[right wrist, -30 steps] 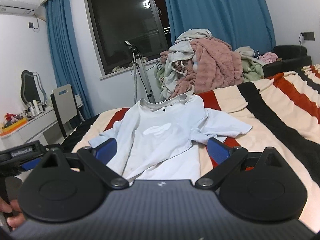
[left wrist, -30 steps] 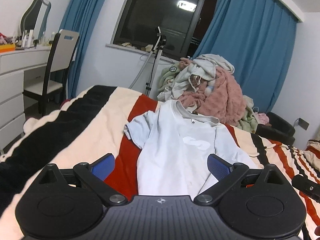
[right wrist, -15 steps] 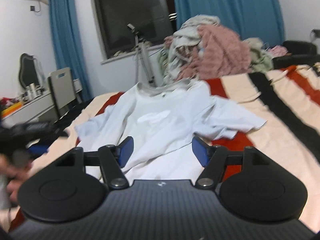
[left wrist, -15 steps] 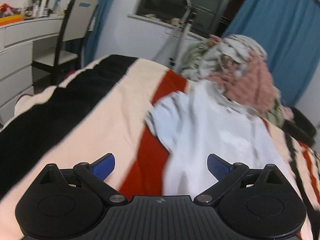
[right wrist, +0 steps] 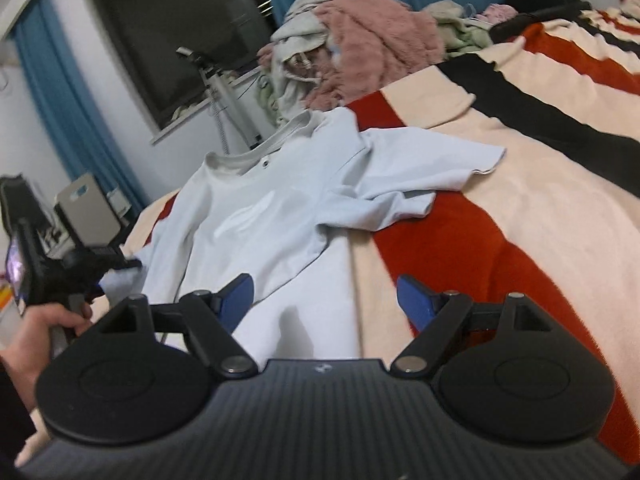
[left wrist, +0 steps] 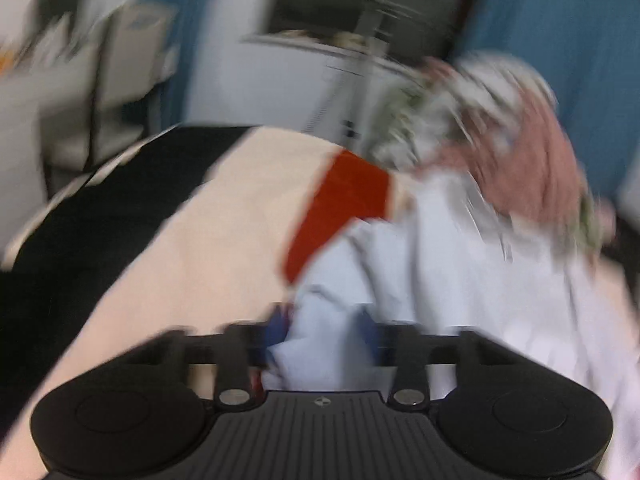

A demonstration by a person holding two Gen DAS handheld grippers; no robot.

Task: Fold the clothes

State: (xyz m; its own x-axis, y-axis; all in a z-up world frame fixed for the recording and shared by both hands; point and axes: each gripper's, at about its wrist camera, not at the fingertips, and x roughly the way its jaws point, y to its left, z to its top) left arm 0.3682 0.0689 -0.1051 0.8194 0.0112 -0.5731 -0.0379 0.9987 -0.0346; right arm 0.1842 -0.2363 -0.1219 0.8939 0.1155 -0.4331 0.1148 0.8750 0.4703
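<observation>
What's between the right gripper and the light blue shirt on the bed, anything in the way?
Nothing visible. The right gripper, jaws opening, hangs over the shirt hem, with only bare fabric ahead.

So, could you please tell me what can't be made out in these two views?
- Left wrist view: motion blur smears everything. The left gripper is shut on the shirt, but which part of it is unclear.
- Right wrist view: the shirt's near hem is hidden behind the right gripper, whose jaws are opening with shirt cloth between them.
- Right wrist view: the clothes pile is too tangled to count garments.
- The dresser's contents are cut off at the left edge.
</observation>
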